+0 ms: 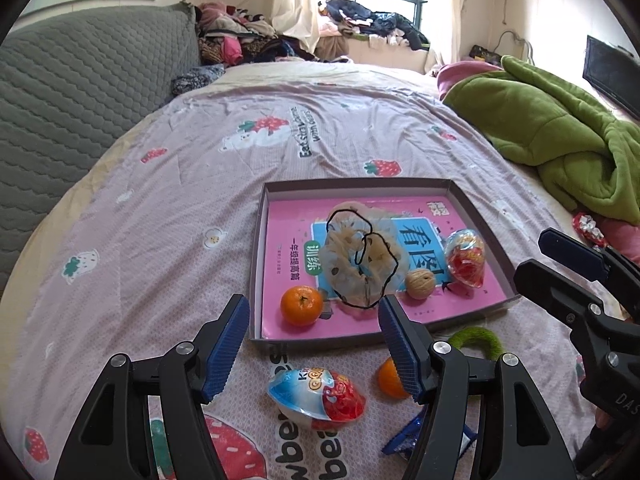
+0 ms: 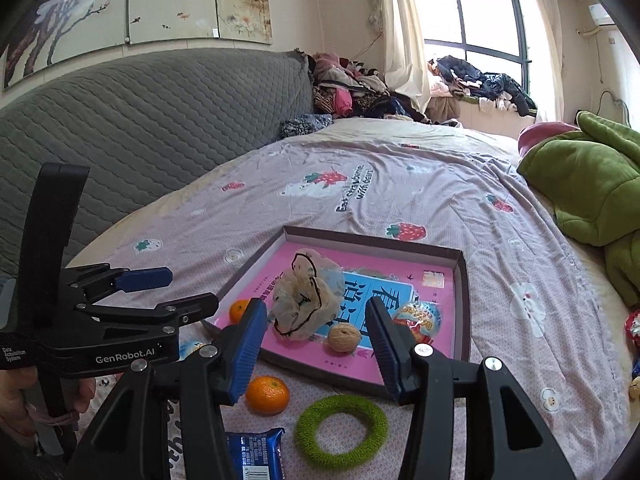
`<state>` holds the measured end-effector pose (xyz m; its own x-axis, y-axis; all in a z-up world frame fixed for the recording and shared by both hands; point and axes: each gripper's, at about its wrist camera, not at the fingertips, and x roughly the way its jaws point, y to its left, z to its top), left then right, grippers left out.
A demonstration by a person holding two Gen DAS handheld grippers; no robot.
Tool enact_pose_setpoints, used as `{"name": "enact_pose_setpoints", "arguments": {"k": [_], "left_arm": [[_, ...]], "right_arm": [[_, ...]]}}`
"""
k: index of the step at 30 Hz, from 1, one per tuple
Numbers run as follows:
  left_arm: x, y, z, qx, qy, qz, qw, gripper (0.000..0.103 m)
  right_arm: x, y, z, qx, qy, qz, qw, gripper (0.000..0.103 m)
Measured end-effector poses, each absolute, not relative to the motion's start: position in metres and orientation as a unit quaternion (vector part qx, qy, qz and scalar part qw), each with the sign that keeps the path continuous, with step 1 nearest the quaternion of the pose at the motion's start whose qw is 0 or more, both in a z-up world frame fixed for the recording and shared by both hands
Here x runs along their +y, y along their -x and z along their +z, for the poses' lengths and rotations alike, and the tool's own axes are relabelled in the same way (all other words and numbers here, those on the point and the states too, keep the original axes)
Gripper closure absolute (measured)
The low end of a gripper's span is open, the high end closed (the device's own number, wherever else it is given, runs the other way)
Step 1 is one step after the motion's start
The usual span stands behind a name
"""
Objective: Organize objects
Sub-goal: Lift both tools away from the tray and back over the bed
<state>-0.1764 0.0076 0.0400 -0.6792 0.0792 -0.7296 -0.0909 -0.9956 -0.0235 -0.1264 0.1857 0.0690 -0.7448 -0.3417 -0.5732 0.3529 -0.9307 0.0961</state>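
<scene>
A shallow box tray (image 1: 486, 220) (image 2: 463, 280) lies on the bed with a pink book in it. On the book lie a sheer scrunchie (image 1: 360, 258) (image 2: 308, 298), a walnut (image 1: 419, 283) (image 2: 344, 339), a tangerine (image 1: 301, 305) (image 2: 239, 310) and a wrapped egg toy (image 1: 466, 258) (image 2: 418, 318). In front of the tray lie a second egg toy (image 1: 318, 400), a tangerine (image 1: 390, 378) (image 2: 267, 395), a green ring (image 2: 341, 428) (image 1: 478, 340) and a blue snack packet (image 2: 254, 454). My left gripper (image 1: 314, 350) (image 2: 182, 292) is open above the egg toy. My right gripper (image 2: 316, 346) (image 1: 560, 254) is open near the ring.
A green blanket (image 1: 560, 136) lies at the right. A grey quilted headboard (image 1: 80, 100) stands at the left. Piles of clothes (image 1: 248, 36) sit at the far end by the window. The bed cover (image 1: 180, 208) is pink with strawberry prints.
</scene>
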Motion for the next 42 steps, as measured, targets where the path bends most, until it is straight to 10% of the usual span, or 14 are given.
{"name": "enact_pose_setpoints", "arguments": {"k": [42], "left_arm": [[0.006, 0.112, 0.088, 0.02, 0.331, 0.943, 0.026, 0.034]], "right_arm": [[0.194, 0.067, 0.106, -0.007, -0.249, -0.948, 0.197, 0.045]]}}
